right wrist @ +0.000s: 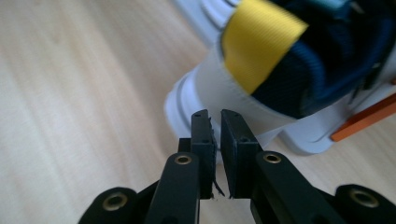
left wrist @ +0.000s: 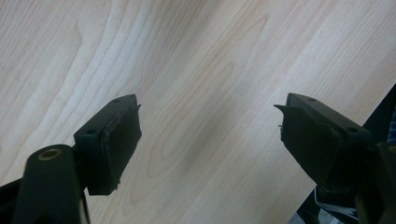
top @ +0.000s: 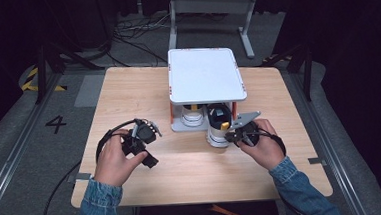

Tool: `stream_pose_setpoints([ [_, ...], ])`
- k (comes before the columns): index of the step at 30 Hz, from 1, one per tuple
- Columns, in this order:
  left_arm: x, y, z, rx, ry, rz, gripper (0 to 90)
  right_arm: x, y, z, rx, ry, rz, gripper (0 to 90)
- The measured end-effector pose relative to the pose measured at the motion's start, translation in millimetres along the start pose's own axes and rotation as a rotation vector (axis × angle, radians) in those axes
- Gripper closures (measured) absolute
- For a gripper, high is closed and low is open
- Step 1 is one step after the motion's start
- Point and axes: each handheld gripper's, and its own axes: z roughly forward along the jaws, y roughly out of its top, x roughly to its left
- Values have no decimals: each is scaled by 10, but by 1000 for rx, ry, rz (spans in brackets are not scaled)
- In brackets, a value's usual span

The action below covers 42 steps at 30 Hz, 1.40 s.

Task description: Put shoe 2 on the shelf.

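Our right hand-held gripper (right wrist: 215, 128) is nearly together, seemingly pinching the shoe's (right wrist: 280, 70) heel; so thin a bite may slip. Left hand-held gripper (left wrist: 208, 140) stands apart over the desk (left wrist: 196, 56).

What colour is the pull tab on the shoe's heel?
Yellow: the pull tab on the shoe shows best in the right gripper view.

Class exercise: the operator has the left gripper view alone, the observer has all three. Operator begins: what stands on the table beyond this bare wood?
Observer: A white rack stands at the far middle of the table.
Operator: Anything under it?
Observer: An inner shoe sits beneath its top shelf.
Operator: And the right gripper?
Observer: The right gripper is at the white heel of a front shoe with a yellow loop, jaws nearly together.
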Motion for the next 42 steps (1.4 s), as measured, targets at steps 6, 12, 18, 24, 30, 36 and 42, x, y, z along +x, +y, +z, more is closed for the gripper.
stream_pose_setpoints([
  [6,9,-190,-8,8,9,-54,206,-63,83,85,-16,-44,33,873],
  [12,-22,-341,-31,7,14,-83,206,-160,125,222,-24,-65,48,879],
  [18,-31,-498,-37,13,13,-120,207,-274,188,345,-26,-101,50,883],
  [24,-25,-603,-55,12,18,-147,207,-349,211,402,-37,-138,50,889],
  [30,-50,-635,-48,19,17,-154,207,-358,229,468,-53,-203,12,881],
  [36,-48,-624,-55,18,18,-151,207,-368,223,475,-61,-194,11,820],
  [42,-27,-538,-48,13,17,-131,206,-375,187,374,-90,-136,53,727],
])
